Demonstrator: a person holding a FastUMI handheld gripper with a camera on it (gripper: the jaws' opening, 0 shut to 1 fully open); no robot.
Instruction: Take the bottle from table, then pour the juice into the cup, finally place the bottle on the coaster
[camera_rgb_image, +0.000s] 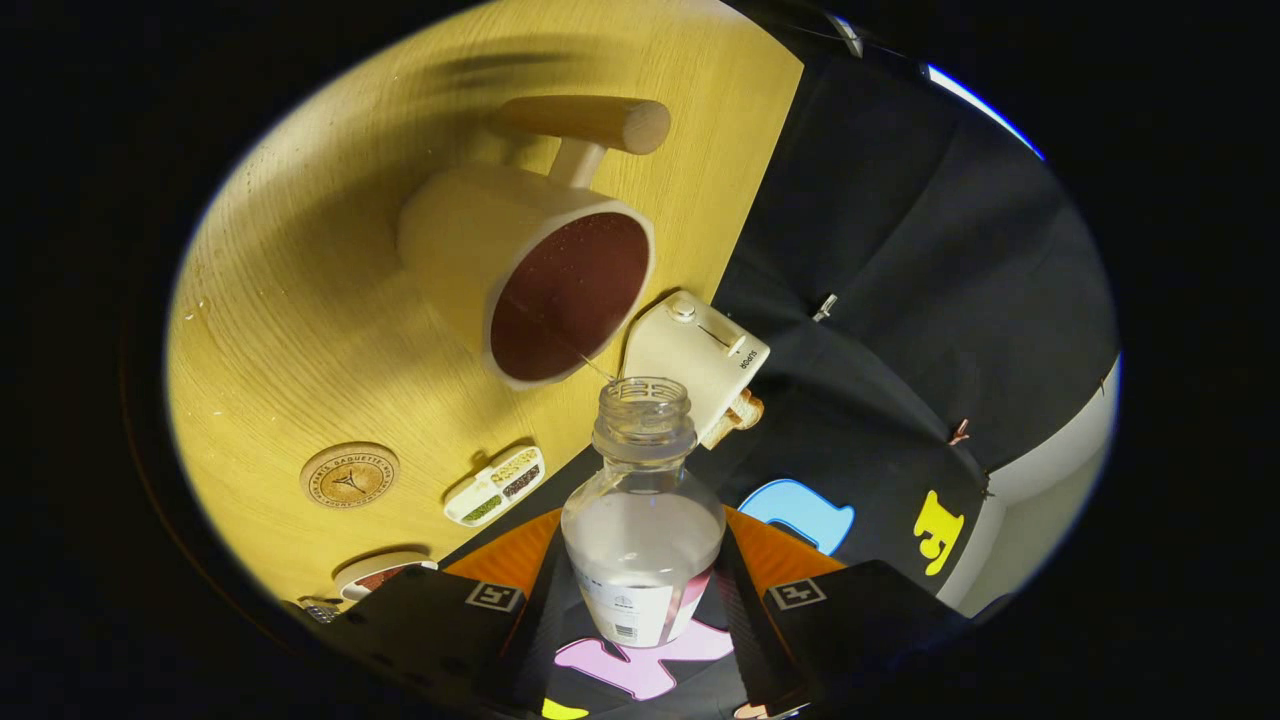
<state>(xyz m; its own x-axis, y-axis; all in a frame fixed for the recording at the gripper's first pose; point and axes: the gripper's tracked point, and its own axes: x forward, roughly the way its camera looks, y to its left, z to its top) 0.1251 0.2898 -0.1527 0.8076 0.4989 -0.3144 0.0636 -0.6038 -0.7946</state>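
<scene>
My gripper (642, 590) is shut on a clear plastic bottle (642, 520), one finger on each side of its body. The bottle has no cap and is tipped, its open mouth pointing at the cup. A thin stream runs from the mouth into the cream cup (530, 275), which has a wooden handle and stands on the yellow wooden table (300, 330). The cup holds dark reddish liquid. A little clear liquid remains in the bottle. A round wooden coaster (349, 475) lies on the table, apart from the cup and nearer my fingers.
A cream toaster (700, 350) with bread in it stands at the table edge just beyond the bottle mouth. A small white tray (495, 485) with compartments of grains lies beside the coaster. A small dish (380, 575) sits close to my fingers.
</scene>
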